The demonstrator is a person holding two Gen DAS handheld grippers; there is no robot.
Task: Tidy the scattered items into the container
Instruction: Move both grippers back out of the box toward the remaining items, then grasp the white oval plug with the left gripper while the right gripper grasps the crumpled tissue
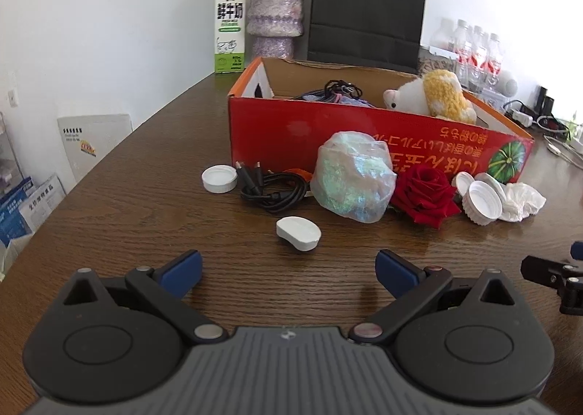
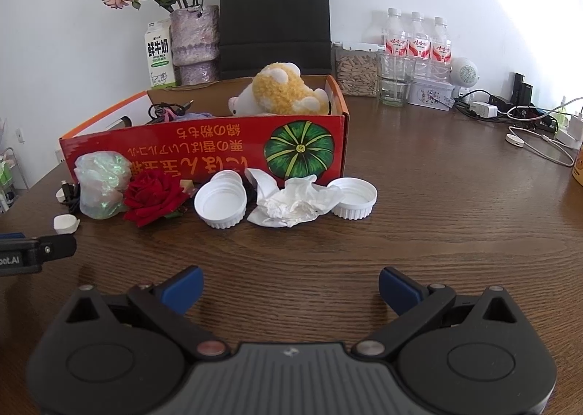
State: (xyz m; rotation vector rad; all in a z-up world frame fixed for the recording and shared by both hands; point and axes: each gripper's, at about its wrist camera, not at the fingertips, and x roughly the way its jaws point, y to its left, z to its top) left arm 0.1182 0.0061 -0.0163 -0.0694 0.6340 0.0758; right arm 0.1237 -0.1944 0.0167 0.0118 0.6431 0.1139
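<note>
A red cardboard box (image 1: 291, 130) (image 2: 218, 148) stands on the brown table, holding a yellow-white plush toy (image 1: 430, 96) (image 2: 284, 90) and cables. In front of it lie a white cap (image 1: 219, 178), a black cable (image 1: 273, 189), an iridescent wrapped bundle (image 1: 353, 181) (image 2: 102, 185), a red rose (image 1: 424, 196) (image 2: 153, 196), white lids (image 1: 481, 201) (image 2: 220, 201), a crumpled tissue (image 1: 523, 201) (image 2: 291, 203) and a white bean-shaped piece (image 1: 298, 233) (image 2: 66, 223). My left gripper (image 1: 289, 274) is open just short of the bean piece. My right gripper (image 2: 291, 291) is open, short of the tissue.
At the back stand a milk carton (image 1: 229, 28), a purple vase (image 1: 275, 14) with dried flowers, a black paper bag (image 2: 275, 17), water bottles (image 2: 417, 43), a jar, a glass, chargers and cords (image 2: 524, 123). Papers lie beyond the table's left edge (image 1: 73, 189).
</note>
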